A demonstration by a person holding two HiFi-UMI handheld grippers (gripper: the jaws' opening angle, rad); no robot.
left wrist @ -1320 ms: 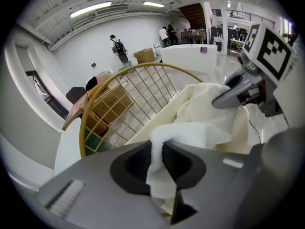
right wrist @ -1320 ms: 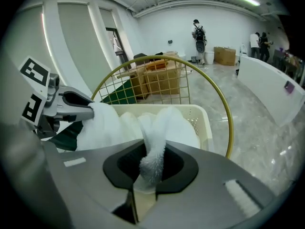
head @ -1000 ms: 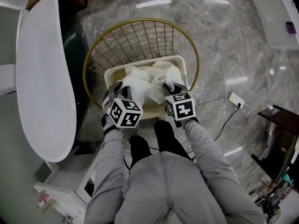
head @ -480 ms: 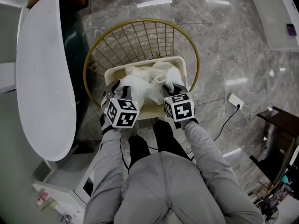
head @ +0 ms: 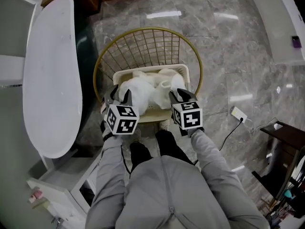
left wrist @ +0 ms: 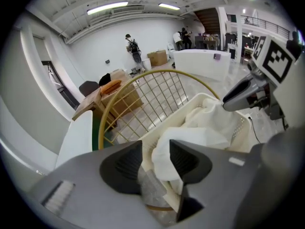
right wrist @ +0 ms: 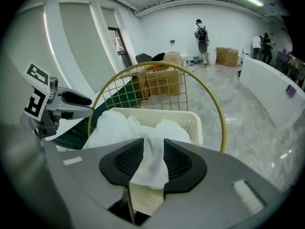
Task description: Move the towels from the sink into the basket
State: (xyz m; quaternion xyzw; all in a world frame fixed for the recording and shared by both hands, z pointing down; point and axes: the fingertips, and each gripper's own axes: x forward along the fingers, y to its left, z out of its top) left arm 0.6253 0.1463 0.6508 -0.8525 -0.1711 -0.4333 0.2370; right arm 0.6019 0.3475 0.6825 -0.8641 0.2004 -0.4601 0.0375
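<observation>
Towels [head: 143, 87] are piled white and rumpled in the cream basket [head: 185, 71], which sits inside a gold wire basket [head: 143, 44] on the floor [head: 228, 42]. The floor is grey marble, glossy enough to mirror the ceiling lights. There's a power strip [head: 238, 112] with a black cable lying on it, off to the right.

Left tool [head: 120, 95] hangs over the near-left rim of the cream basket. Its jaws have just been opening and stand apart, with only the rim and floor showing in the gap, so it's let go. Right tool [head: 181, 95] is over the near-right rim. Its jaws have just been opening too, with a narrower gap. A towel shows through it, but I think that's just the pile lying below, not pinched.

A white oval bench [head: 50, 80] runs along the left of the baskets, with a dark green side under it.

The room's a big white hall with strip lights overhead, cardboard boxes [right wrist: 164, 80] behind the baskets and a person [right wrist: 202, 32] by the far wall.
</observation>
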